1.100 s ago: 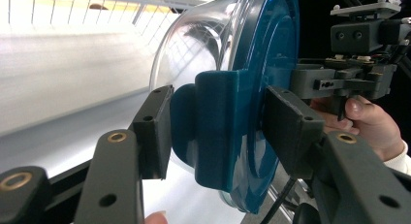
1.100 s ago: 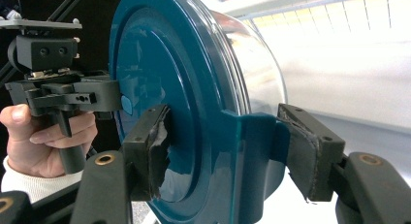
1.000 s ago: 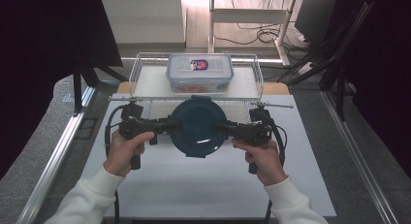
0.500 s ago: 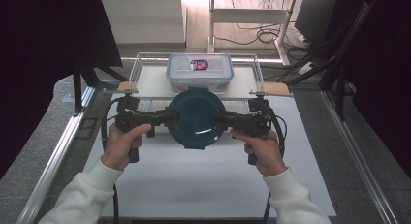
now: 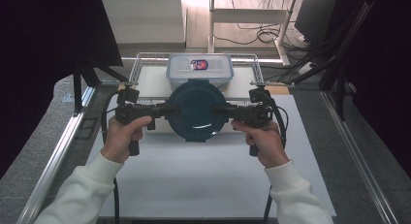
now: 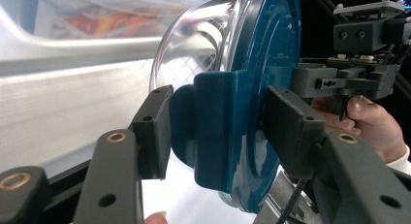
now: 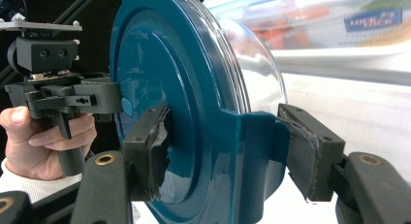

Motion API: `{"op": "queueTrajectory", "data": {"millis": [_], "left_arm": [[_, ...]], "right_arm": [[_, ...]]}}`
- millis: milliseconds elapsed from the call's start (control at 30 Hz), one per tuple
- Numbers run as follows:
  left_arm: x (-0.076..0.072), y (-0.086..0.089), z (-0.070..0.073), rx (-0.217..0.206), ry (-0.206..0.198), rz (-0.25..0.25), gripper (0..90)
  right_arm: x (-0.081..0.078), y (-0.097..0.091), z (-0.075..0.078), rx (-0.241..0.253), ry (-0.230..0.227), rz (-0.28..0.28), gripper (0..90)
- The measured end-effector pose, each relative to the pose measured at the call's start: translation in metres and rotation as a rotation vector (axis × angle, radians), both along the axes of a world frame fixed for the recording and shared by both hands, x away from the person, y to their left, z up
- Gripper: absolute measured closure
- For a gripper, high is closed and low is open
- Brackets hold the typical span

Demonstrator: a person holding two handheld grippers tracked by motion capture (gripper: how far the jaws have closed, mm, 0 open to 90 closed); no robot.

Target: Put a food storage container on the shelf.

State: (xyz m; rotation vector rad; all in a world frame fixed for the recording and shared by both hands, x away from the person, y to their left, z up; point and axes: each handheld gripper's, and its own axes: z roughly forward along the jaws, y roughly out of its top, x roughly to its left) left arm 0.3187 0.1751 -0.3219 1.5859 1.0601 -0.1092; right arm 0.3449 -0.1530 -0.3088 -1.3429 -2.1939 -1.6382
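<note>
we hold the round blue-lidded container [image 5: 197, 110] between us above the worktop's [image 5: 194, 175] far edge, left gripper [image 5: 167, 109] and right gripper [image 5: 220, 110] fingers [image 6: 154, 132] each clamped on an opposite lid tab.

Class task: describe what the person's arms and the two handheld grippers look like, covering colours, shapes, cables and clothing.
Both forearms wear white sleeves with ribbed cuffs. The left gripper and right gripper are black, boxy, pistol-handled tools. Each has two flat rectangular jaws on arms with brass-coloured pivot rings. A black cable trails from each.

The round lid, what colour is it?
Dark teal blue lid; the right gripper view shows it best.
</note>
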Motion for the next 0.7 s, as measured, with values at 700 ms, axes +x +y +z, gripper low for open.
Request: {"op": "queueTrajectory", "data": {"millis": [700], "left_arm": [[0.025, 0.003, 0.03, 0.009, -0.015, -0.003, 46.2]], "right_arm": [[0.026, 0.004, 0.03, 0.003, -0.014, 0.004, 38.0]]}}
